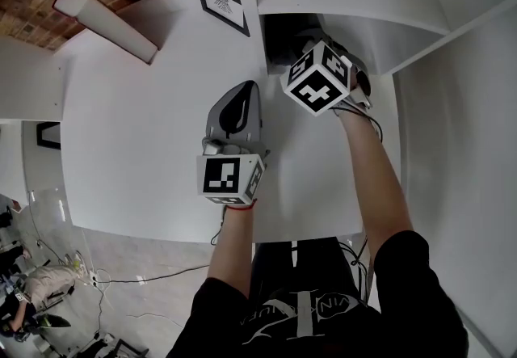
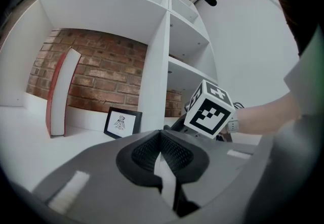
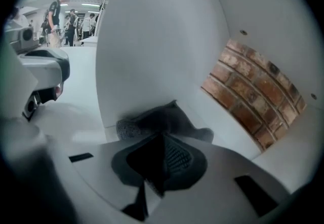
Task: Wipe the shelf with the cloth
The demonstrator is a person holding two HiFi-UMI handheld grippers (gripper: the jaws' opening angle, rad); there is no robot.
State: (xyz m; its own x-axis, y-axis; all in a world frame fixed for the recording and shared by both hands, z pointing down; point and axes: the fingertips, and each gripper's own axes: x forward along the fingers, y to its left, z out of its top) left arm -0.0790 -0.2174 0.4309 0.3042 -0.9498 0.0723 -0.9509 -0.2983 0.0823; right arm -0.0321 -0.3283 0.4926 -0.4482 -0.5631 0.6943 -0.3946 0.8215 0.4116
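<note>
Right gripper (image 3: 163, 142) is pinching the grey cloth (image 3: 157, 119) by its near fold; the cloth is lying bunched on the shelf (image 3: 228, 132) at 12 o'clock of the jaws, against the divider (image 3: 152, 56). You are handling what looks like soft, light, limp fabric; left gripper (image 2: 161, 139) is sitting pressed together, empty

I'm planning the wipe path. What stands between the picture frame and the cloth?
A white upright divider stands between the picture frame and the cloth, seen in the left gripper view.
</note>
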